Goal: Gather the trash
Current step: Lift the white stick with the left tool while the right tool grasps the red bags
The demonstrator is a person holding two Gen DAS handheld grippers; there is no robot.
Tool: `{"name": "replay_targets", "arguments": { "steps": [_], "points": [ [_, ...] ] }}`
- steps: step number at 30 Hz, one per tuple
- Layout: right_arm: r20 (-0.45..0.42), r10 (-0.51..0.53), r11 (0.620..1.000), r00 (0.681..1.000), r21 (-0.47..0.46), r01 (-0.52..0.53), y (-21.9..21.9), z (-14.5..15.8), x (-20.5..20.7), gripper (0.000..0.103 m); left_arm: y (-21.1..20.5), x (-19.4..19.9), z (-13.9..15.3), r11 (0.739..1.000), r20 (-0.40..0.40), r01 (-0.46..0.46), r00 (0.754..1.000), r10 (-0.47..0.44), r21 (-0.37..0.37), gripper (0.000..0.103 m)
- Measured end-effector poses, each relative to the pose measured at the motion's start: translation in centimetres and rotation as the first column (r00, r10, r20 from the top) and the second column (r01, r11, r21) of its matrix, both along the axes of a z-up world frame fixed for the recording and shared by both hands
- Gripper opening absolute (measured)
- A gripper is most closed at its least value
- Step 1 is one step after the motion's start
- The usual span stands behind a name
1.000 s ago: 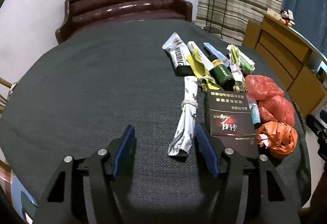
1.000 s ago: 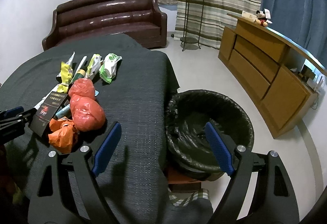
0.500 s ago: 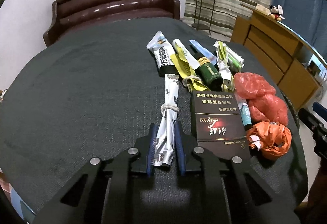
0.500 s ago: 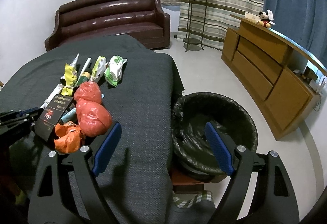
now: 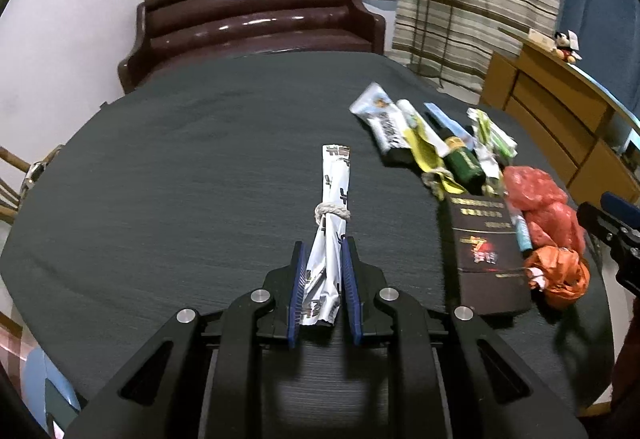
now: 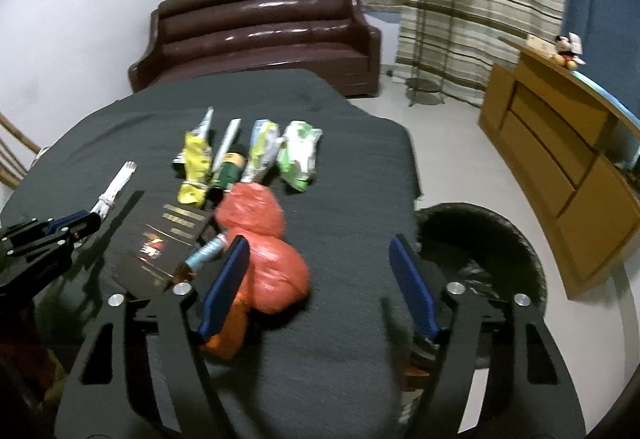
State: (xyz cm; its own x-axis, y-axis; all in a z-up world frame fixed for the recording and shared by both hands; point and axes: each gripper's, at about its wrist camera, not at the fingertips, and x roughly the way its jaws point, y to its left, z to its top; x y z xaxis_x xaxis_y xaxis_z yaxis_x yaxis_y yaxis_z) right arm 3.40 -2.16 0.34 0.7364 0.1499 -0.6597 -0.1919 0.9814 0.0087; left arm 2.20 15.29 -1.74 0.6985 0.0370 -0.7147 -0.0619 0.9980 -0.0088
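My left gripper is shut on the near end of a long white wrapper tied with string, which it holds above the dark table cloth; both also show at the left of the right wrist view. My right gripper is open and empty over the table's right side, its left finger beside the red plastic bags. A black-lined trash bin stands on the floor to the right of the table. The trash pile holds a dark box, a green bottle and an orange bag.
The round table has a dark grey cloth. A brown sofa stands behind it. A wooden cabinet runs along the right wall. A plant stand is by the striped curtain. Several snack wrappers lie on the table.
My left gripper has lifted the white wrapper and carried it left, away from the pile. My right gripper has moved left, over the table near the red bags.
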Motion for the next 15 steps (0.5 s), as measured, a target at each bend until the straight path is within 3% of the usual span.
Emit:
{"name": "replay_targets", "arguments": {
  "steps": [7, 15],
  "points": [
    [-0.047, 0.045, 0.999, 0.998, 0.011, -0.045, 1.1, -0.6, 1.3, 0.061, 0.7, 0.3, -0.3, 1.0, -0.005, -0.012, 1.0, 0.012, -0.01, 0.019],
    [-0.074, 0.115, 0.992, 0.991, 0.057, -0.111, 1.6, -0.7, 1.5, 0.032, 0.6, 0.2, -0.6, 1.0, -0.002, -0.015, 1.0, 0.015, -0.016, 0.02]
  ]
}}
